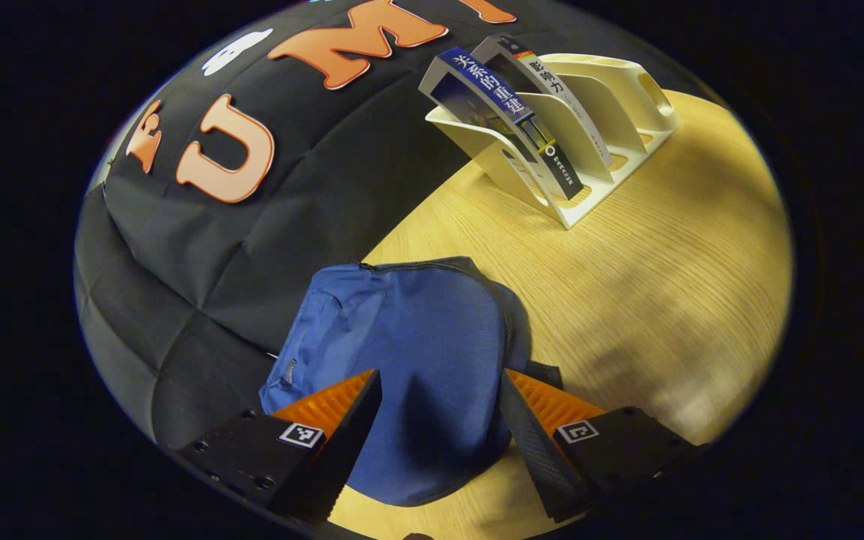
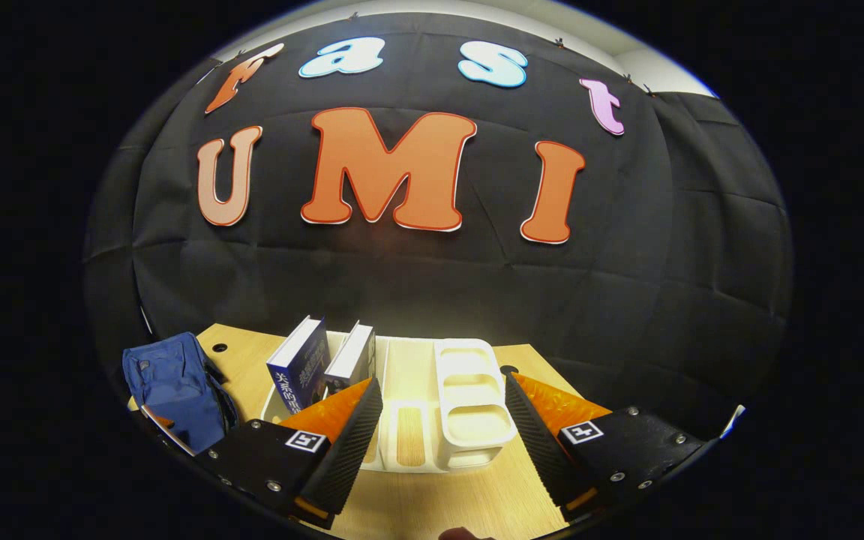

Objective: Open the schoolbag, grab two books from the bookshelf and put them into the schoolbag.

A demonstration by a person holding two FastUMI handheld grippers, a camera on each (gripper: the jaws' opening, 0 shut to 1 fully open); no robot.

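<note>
In the left gripper view, the left hand-held gripper (image 1: 439, 420) hangs just above the blue schoolbag (image 1: 409, 352), with its two fingers spread wide and nothing between them. The bag lies flat on the wooden table (image 1: 664, 285), closed as far as one can see, and its far edge lies close against the black wall cloth (image 1: 252, 225). This view also shows the cream bookshelf (image 1: 612, 97) from the side, well apart from the bag, near the far edge of the table. Two books lean in its slots: a blue book (image 1: 488, 94) and, behind it, a white book (image 1: 544, 82). A broad bare strip of table lies between the bag and the shelf.

The right gripper view looks at the bookshelf (image 2: 469, 405) from the front. The right hand-held gripper (image 2: 439, 427) is also wide open and holds nothing; the shelf sits between its fingers but farther off. Here the empty slots on the right part of the shelf are visible, while the blue book (image 2: 301, 364) and the white book (image 2: 353, 356) stand at the left part. The schoolbag (image 2: 173, 386) shows at the far left, near the table edge, apart from the shelf.
</note>
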